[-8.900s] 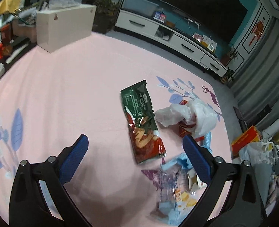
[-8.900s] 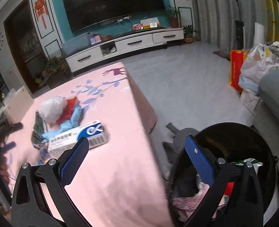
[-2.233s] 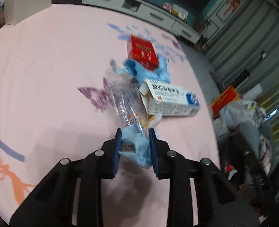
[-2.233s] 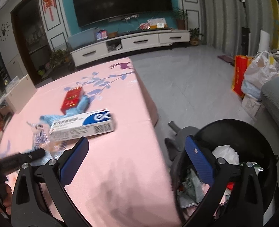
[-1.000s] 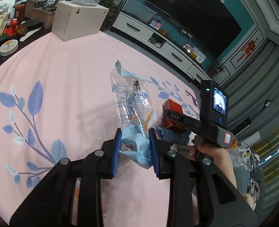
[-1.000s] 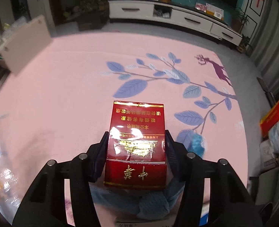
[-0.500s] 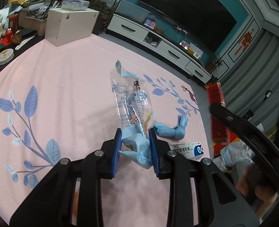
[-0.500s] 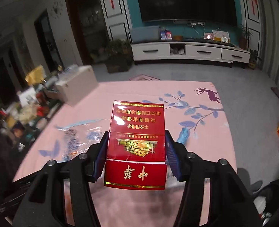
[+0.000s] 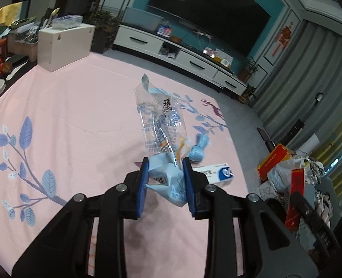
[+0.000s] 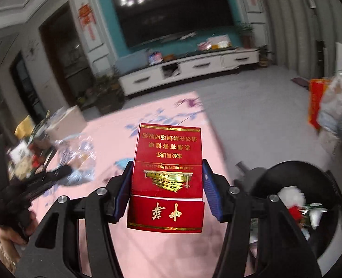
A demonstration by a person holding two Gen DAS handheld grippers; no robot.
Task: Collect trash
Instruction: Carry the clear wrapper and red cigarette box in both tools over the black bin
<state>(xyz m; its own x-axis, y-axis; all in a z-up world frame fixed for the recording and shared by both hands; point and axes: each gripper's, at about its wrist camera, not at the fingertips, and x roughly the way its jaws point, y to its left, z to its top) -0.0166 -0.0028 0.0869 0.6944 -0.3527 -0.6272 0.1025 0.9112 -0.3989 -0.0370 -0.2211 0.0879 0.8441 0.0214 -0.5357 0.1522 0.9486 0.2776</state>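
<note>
Table: pink leaf-print tablecloth (image 9: 78,115), living room.
Left gripper (image 9: 166,185): clenched on clear snack wrapper (image 9: 159,125), lifted for binning.
Right gripper (image 10: 167,192): grasping red cigarette pack (image 10: 168,169), near black trash bin (image 10: 328,185).

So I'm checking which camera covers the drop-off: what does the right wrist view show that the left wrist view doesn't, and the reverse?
Only the right wrist view shows the open black trash bin with rubbish inside, and the front of the red cigarette pack clamped in the right tongs.

Only the left wrist view shows the white and blue medicine box on the pink tablecloth, and the left tongs gripping the clear plastic wrapper up close.

Both show the tablecloth, the wrapper, the red pack, the TV and the white cabinet.
</note>
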